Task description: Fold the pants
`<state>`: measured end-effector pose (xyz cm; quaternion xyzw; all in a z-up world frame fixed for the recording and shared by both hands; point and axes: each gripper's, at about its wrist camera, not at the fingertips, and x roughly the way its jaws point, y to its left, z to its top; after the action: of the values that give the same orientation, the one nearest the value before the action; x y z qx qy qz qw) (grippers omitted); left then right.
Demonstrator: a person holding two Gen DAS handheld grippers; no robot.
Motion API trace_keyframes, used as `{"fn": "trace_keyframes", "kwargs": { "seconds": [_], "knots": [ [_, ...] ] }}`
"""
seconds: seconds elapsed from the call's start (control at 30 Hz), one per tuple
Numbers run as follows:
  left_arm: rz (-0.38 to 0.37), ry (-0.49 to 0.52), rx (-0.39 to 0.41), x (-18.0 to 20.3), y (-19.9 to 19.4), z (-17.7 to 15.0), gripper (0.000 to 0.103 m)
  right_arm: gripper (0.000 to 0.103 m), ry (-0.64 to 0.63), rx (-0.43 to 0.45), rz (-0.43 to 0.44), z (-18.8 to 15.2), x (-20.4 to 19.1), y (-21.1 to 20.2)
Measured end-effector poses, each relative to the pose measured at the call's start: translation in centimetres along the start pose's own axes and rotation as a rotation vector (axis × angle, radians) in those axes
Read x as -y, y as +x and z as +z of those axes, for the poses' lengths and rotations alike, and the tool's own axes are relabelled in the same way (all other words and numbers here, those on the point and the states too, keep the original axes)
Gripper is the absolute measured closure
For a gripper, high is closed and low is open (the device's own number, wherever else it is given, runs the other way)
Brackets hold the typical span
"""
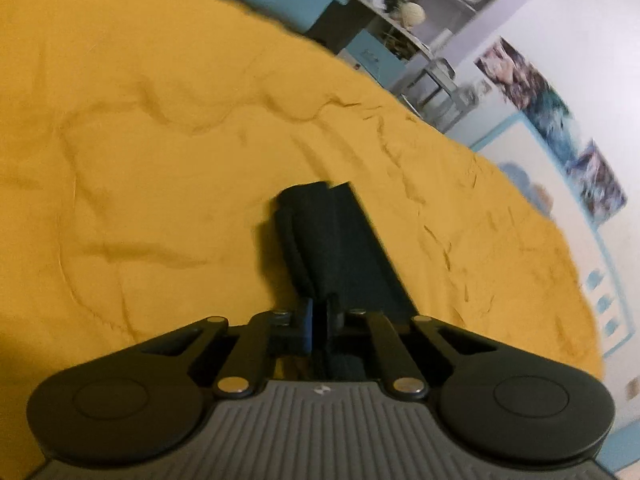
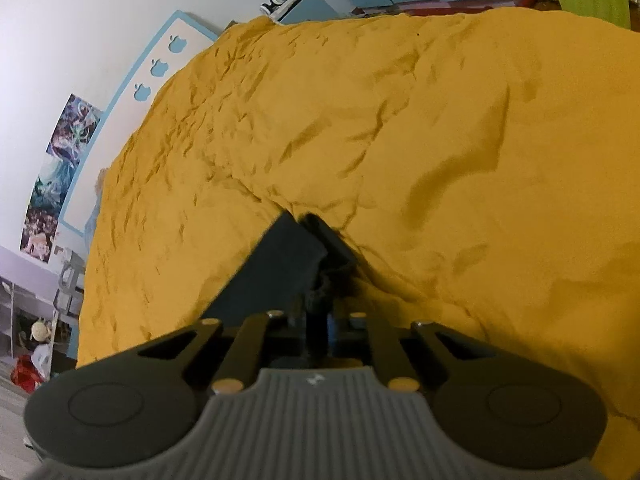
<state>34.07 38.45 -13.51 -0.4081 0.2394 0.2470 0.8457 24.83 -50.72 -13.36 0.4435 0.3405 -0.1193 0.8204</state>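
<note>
On the yellow bedspread (image 1: 160, 160): dark pants (image 1: 340, 248), partly lifted, stretching forward from both tools onto the cloth. Left tool (image 1: 320, 312) clamped tight on pants fabric, jaws nearly together. Right tool (image 2: 320, 316) likewise pinched on a bunched pants edge (image 2: 288, 264). Bedspread wrinkled all around. Posters (image 1: 560, 120) on the white wall, shelves (image 1: 400, 12) beyond the bed.

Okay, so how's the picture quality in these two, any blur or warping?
Left wrist view: wall posters streak with motion blur, yellow bedspread soft, dark pants murky. Right wrist view: sharper, creases crisp, yet fisheye bends the bed's edge and corners darken.
</note>
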Motion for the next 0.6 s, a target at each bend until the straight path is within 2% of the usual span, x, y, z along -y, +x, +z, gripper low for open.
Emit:
{"fn": "trace_keyframes", "kwargs": {
  "seconds": [0.2, 0.33, 0.47, 0.6],
  "knots": [
    [0.011, 0.068, 0.044, 4.5, -4.4, 1.3, 0.097, 0.101, 0.021, 0.01, 0.045, 3.5, -2.4, -2.2],
    [0.033, 0.092, 0.026, 6.1, -7.7, 0.8, 0.097, 0.101, 0.008, 0.008, 0.035, 5.4, -2.9, -6.0],
    [0.065, 0.138, -0.004, 5.9, -11.5, -1.2, 0.097, 0.101, 0.056, -0.008, 0.002, 6.5, 0.2, -10.7],
    [0.102, 0.176, -0.057, 4.7, -14.1, -3.3, 0.097, 0.101, 0.1, -0.039, -0.057, 6.1, 5.3, -14.9]
  ]
}}
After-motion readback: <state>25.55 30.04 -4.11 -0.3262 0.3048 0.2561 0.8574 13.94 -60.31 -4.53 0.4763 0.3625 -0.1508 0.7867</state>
